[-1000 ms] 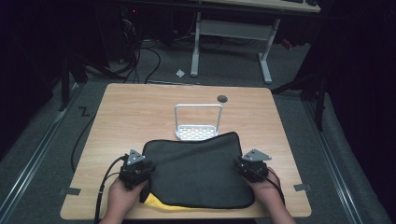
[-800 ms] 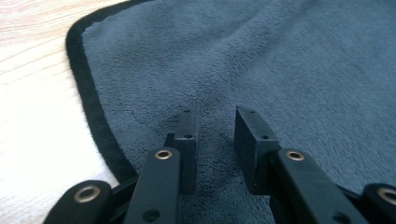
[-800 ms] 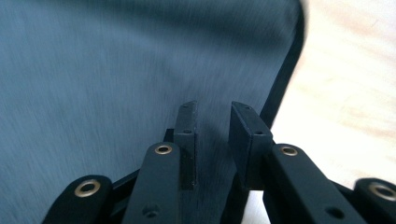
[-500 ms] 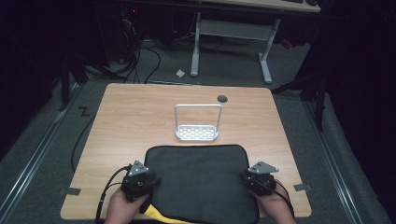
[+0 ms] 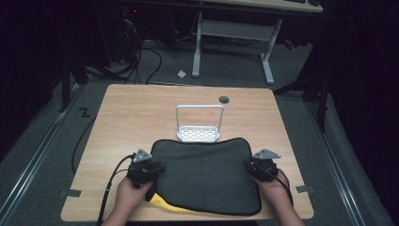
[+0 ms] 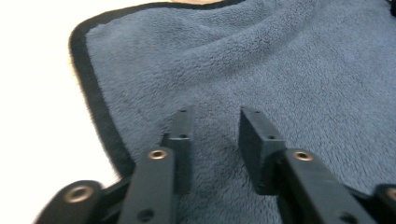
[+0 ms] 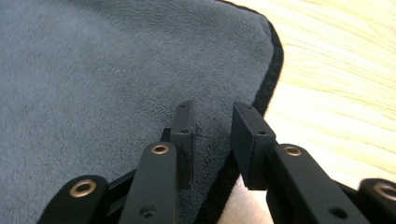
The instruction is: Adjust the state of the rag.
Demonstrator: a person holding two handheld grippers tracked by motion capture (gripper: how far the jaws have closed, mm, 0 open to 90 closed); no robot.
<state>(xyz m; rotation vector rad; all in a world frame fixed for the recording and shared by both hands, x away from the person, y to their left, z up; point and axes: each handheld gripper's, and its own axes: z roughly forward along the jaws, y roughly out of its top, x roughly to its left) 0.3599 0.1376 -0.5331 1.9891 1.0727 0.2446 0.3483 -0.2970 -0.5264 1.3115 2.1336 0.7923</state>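
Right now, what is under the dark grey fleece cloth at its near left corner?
A strip of yellow fabric pokes out from beneath the dark grey fleece cloth near the left claw. How far it extends underneath is hidden by the cloth.

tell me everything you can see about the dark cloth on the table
The cloth is a dark grey, fluffy fleece-like rectangle with rounded corners and a black stitched border. It lies spread nearly flat on the near half of the wooden table, with slight ripples near its left corner. Its far edge reaches the base of a small white metal rack. Something yellow peeks out from under its near left edge. The left gripper and right gripper hover over its side edges, fingers parted, nothing pinched.
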